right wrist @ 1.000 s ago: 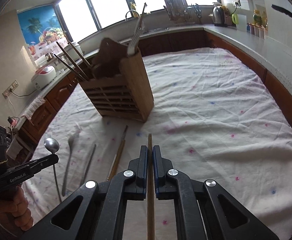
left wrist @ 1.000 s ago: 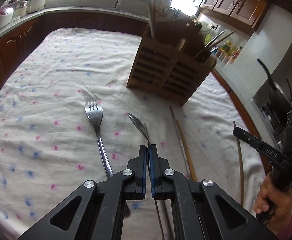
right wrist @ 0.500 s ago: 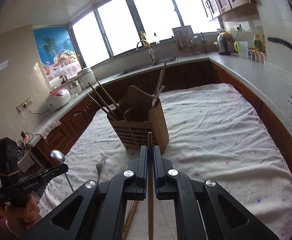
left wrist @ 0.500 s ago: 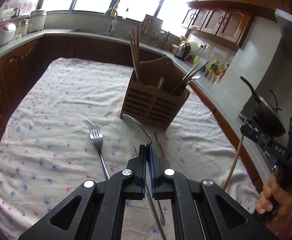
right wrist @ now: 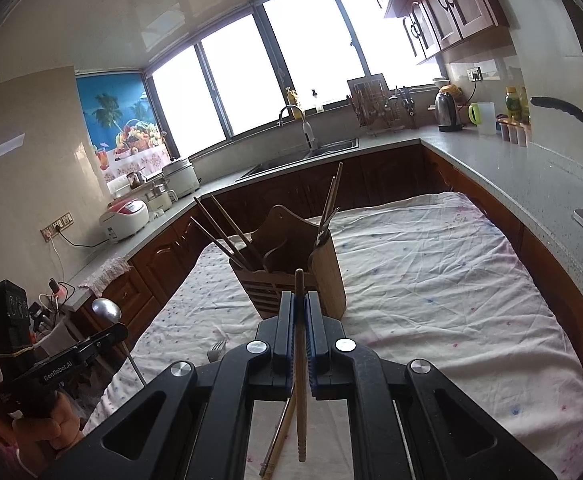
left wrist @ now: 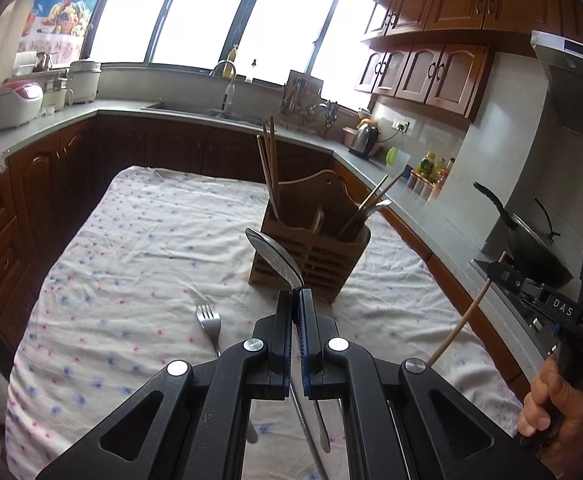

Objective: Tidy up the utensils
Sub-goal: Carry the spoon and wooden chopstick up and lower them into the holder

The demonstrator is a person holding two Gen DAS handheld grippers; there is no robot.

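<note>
My left gripper (left wrist: 295, 294) is shut on a metal spoon (left wrist: 275, 256), held above the table with its bowl pointing at the wooden utensil holder (left wrist: 311, 256). My right gripper (right wrist: 299, 298) is shut on a wooden chopstick (right wrist: 300, 360), raised in front of the holder (right wrist: 291, 280). The holder stands in mid-table with chopsticks and metal utensils in its compartments. A fork (left wrist: 209, 326) lies on the cloth to the left. Two chopsticks (right wrist: 277, 440) lie on the cloth under my right gripper. The right gripper also shows in the left wrist view (left wrist: 503, 270), the left gripper in the right wrist view (right wrist: 111, 332).
The table carries a white flowered cloth (left wrist: 131, 264). Dark cabinets and a grey counter (right wrist: 511, 176) surround it, with a sink (right wrist: 307, 152), kettle (right wrist: 445, 110), rice cookers (left wrist: 15, 104) and a black wok (left wrist: 531, 240) at the right.
Both grippers have lifted well above the table with their loads. The spoon and the chopstick have come off the cloth, and both views now look level at the holder.
</note>
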